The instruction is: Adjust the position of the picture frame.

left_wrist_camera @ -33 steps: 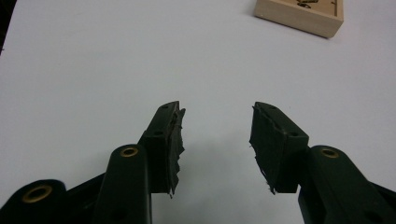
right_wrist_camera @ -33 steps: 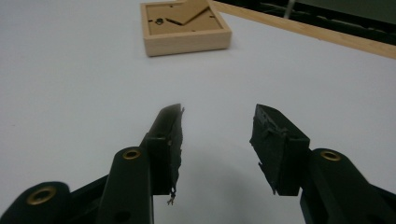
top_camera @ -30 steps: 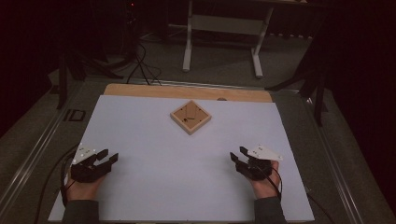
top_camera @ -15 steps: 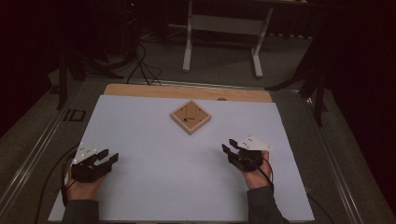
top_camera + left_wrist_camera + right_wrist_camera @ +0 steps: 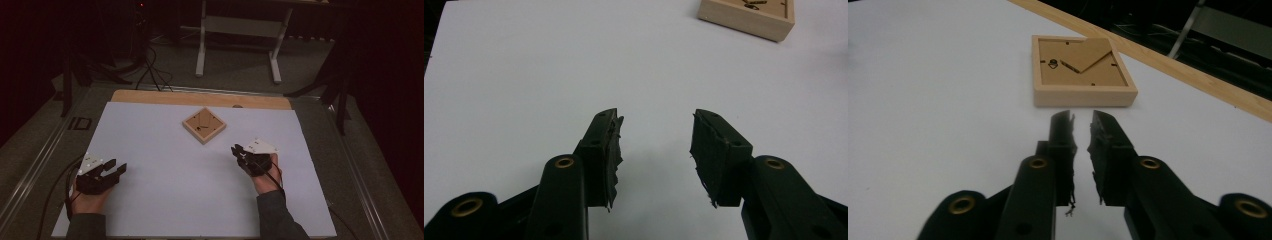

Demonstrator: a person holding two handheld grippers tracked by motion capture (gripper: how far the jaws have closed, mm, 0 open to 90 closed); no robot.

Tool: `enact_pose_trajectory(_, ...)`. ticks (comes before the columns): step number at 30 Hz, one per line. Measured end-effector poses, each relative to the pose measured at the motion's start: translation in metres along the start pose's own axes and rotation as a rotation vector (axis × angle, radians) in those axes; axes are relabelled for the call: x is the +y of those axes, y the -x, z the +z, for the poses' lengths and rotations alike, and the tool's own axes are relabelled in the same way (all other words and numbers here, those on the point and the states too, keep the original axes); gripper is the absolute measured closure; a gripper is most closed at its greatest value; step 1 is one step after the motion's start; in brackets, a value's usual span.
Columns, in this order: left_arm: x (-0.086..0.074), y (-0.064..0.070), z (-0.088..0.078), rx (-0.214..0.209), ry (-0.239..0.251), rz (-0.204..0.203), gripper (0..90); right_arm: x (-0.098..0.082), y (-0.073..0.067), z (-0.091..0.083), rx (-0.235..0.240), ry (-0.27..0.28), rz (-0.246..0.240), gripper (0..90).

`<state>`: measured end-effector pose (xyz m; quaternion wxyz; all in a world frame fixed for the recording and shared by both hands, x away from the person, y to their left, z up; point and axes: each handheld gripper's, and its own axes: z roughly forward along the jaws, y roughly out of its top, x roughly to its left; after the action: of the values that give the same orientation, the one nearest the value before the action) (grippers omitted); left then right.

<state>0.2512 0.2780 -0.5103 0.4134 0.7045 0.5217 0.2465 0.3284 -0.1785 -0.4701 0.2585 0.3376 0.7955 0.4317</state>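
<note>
White tabletop (image 5: 165, 200) carries a shallow square wooden frame (image 5: 203, 124), lying back-up and turned cornerwise. It sits just ahead of the right gripper (image 5: 239, 150), whose empty jaws have just been closing to a narrow gap; the left gripper (image 5: 116, 169), gaping and empty, is farther off.

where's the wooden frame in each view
High view: wooden frame lies turned like a diamond, centre of the table, toward its far side.
Left gripper view: one corner of it at the top right edge.
Right gripper view: upper middle, just beyond the jaws.
Shared landmark: the white table top.

Bare tabletop (image 5: 165, 165) around wooden frame (image 5: 204, 124)
</note>
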Motion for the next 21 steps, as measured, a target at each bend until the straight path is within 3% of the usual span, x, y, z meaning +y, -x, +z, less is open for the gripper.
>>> enact_pose_trajectory(6, 0.0, 0.0, -0.001, 0.007, 0.004, -0.001, 53.7, 0.009, 0.0, 0.014, 0.002, -0.009, -0.01, 88.4)
enact_pose_trajectory(21, 0.001, -0.001, -0.002, 0.01, 0.008, -0.011, 53.2, 0.023, -0.004, 0.04, 0.016, -0.015, -0.017, 89.2)
